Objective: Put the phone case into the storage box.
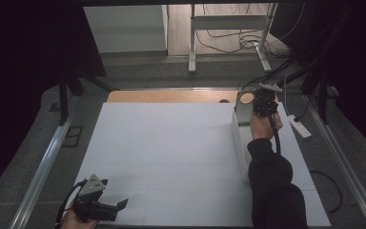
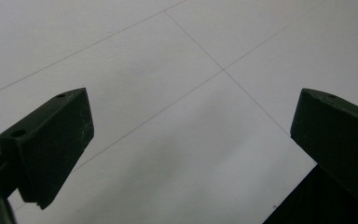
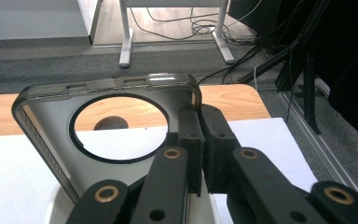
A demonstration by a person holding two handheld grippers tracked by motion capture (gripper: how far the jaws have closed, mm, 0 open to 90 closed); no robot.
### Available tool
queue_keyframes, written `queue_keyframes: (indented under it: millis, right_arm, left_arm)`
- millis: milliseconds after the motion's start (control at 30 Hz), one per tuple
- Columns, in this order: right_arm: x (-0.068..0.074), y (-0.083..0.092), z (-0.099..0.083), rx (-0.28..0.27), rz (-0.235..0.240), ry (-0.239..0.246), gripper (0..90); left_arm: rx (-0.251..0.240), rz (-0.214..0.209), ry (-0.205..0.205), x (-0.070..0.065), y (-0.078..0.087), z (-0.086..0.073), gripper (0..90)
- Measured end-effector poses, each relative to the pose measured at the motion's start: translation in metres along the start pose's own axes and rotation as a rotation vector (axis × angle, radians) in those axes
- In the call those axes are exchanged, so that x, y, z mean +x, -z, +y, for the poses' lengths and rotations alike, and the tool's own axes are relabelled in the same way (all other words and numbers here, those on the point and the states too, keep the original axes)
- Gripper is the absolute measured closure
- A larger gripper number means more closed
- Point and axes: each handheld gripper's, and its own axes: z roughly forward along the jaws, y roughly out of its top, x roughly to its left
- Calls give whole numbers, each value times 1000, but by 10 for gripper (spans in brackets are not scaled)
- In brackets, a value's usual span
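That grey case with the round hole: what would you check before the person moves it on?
1. Right tool shut on the translucent grey phone case with a round cutout: ok.
2. Grip placement: at the case's side edge only; security cannot tell.
3. Case held upright above the white box: ok.
4. Left tool open and away, near the white table's front edge: ok.
5. Box contents: cannot tell.

A lab recording bay.
Black curtains [image 1: 24, 71] at 9 and 3 o'clock, loose cables [image 1: 233, 40] on the floor at 12, a white-topped table [image 1: 171, 143] between aluminium rails [image 1: 40, 174].
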Motion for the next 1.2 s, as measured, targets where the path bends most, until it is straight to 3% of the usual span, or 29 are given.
queue_keyframes:
  millis: [500,733,1033,1200]
  right_arm:
    - [0,0,0,6,9,7,828]
    - [-1,-2,-1,12,11,24,755]
    - [-3,-1,-2,19,40,42,667]
    - [-8,1,-6,42,88,48,592]
  left_arm:
    - [0,1,-1,0,0,0,0]
    - [1,1,-1,0,0,0,0]
    - [1,1,0,0,0,0,0]
    - [0,0,1,0,0,0,0]
